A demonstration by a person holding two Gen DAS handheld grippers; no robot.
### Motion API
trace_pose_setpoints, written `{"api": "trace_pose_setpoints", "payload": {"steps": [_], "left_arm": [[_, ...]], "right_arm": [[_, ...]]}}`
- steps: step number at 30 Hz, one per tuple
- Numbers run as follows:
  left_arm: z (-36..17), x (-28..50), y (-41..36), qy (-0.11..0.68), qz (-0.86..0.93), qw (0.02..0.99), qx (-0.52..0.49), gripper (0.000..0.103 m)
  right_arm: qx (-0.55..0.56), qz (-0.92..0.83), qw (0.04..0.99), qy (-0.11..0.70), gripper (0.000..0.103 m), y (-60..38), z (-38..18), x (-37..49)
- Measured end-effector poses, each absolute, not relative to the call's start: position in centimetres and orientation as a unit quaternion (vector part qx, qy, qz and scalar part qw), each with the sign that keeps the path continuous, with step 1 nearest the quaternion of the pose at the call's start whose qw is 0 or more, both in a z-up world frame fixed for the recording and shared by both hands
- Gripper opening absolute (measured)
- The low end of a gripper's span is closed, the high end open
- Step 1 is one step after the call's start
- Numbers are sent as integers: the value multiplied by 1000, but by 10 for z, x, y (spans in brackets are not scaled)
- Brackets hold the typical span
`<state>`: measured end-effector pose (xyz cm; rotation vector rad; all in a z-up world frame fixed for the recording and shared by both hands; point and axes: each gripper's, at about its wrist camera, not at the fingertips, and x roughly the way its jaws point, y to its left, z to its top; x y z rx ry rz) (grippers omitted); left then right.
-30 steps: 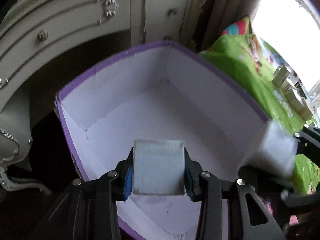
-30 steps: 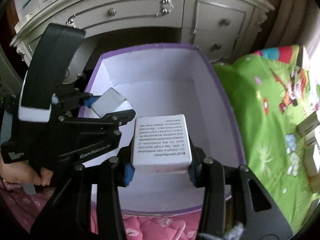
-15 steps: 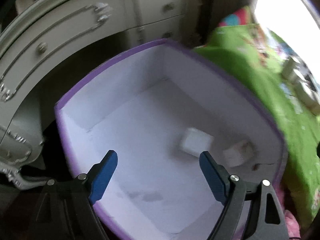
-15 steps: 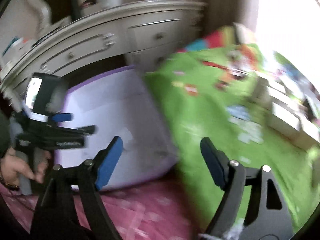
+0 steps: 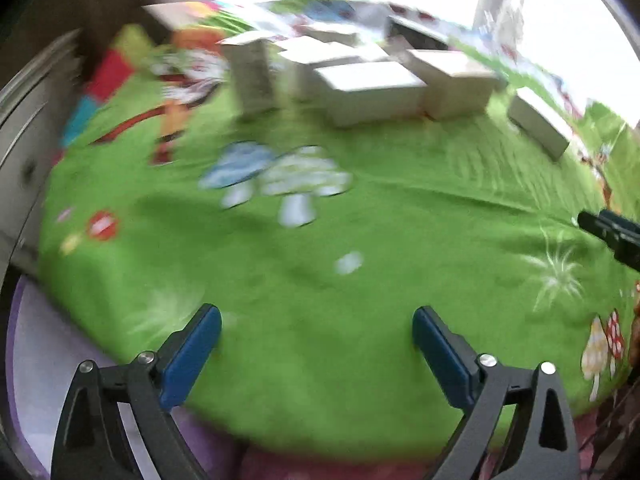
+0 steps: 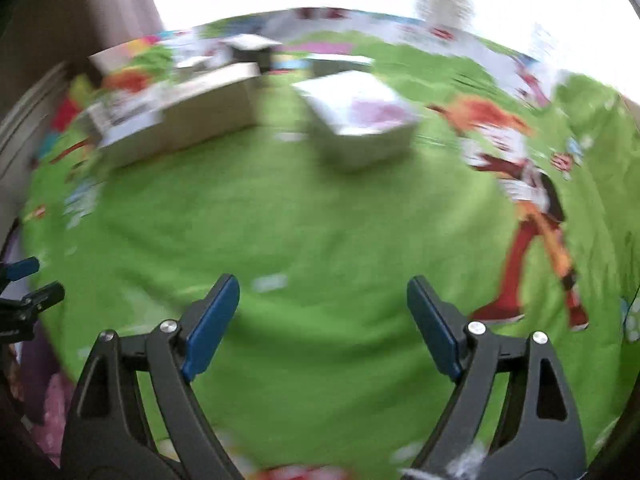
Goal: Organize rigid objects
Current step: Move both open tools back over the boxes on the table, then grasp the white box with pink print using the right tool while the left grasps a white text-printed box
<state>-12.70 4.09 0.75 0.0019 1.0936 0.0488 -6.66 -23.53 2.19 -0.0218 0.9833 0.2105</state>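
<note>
Step in hand: the return to the pile of boxes [image 5: 372, 80] on the green blanket [image 5: 320, 240] is judged to be under way, so that two more can be fetched for the purple bin [image 5: 24, 344].
Left gripper [image 5: 316, 344]: the jaws have just been opening and are seen spread wide, with nothing between the blue pads [image 5: 192, 360]; only blanket is framed there.
Right gripper [image 6: 320, 320]: the jaws have likewise just been opening and are released, with nothing between them.
Task's things: white and cream boxes are clustered at the far side of the blanket, well apart from both grippers; one white box [image 6: 360, 120] is set apart from the rest.
Doing it well: the sweep should be slowed before the descent, since both views are smeared. One box should be chosen per gripper, and the ones at the edge of the pile are judged easiest. The pads should be lined up across a box's narrower faces, and the jaws kept wide until the box is straddled.
Risk: a tall upright box [image 5: 252, 76] could be toppled if brushed.
Left view only: the purple bin's corner at lower left, a long box [image 5: 538, 120] lying alone at right, and the right gripper's dark tip at the right edge.
Right view only: the printed cartoon figure [image 6: 520, 184] on the blanket, and the left gripper's tip at the left edge.
</note>
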Motion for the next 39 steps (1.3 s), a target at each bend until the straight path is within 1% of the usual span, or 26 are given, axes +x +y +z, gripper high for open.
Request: {"api": "trace_pose_setpoints", "payload": {"steps": [1,2,5,9,13,14,17,18,19,22,23,24,25,26,27,29,32,34,35,36,39], "left_arm": [[8,-119,34,520,19,854,4,99],[8,-111,26,519,11,855,12,99],[10,-95,17,506,5,862,29,103],[7,-74,26,496,-28,868,13,103],[9,-42,40,491,-48,869,35,103],[10,-33,41,489,-52,870,46,103],[9,-9,39,471,-80,872,108,103],[10,-1,33,463,-93,872,131,103],[11,6,27,451,-117,870,162,103],[11,11,13,436,-143,865,203,103],[12,12,10,436,-148,864,203,98],[13,11,9,441,-157,863,190,75],[14,11,8,448,-164,863,167,65],[14,6,6,456,-162,863,145,50],[15,0,5,460,-158,864,129,42],[14,-14,0,464,-160,866,98,43],[16,-32,-13,458,-158,869,100,43],[14,-24,-19,452,-157,871,110,52],[12,-17,-22,451,-146,873,117,66],[9,-4,-24,452,-135,874,119,77],[6,4,-22,454,-138,876,92,79]], "right_arm": [[-22,98,881,463,96,-242,21,-59],[-36,99,881,461,103,-248,18,-49],[-56,126,876,462,103,-251,17,-13],[-58,141,875,459,103,-243,15,43],[-71,160,873,455,103,-234,10,66],[-74,164,872,455,102,-232,10,66],[-81,183,876,440,87,-230,10,57],[-82,185,876,437,84,-229,10,56],[-81,184,877,436,83,-229,10,55],[-76,182,878,437,83,-230,10,53],[-76,182,878,437,83,-228,10,56],[-75,182,877,438,83,-229,10,57],[-73,183,877,438,84,-229,10,57],[-73,183,877,438,84,-229,9,57],[-72,183,877,438,84,-229,9,57],[-71,182,877,439,84,-230,10,57],[-70,184,877,439,86,-230,9,57],[-73,189,874,441,92,-228,9,58],[-77,191,873,442,94,-227,8,59],[-82,193,872,443,96,-224,7,60],[-81,197,869,448,101,-224,6,65]]}}
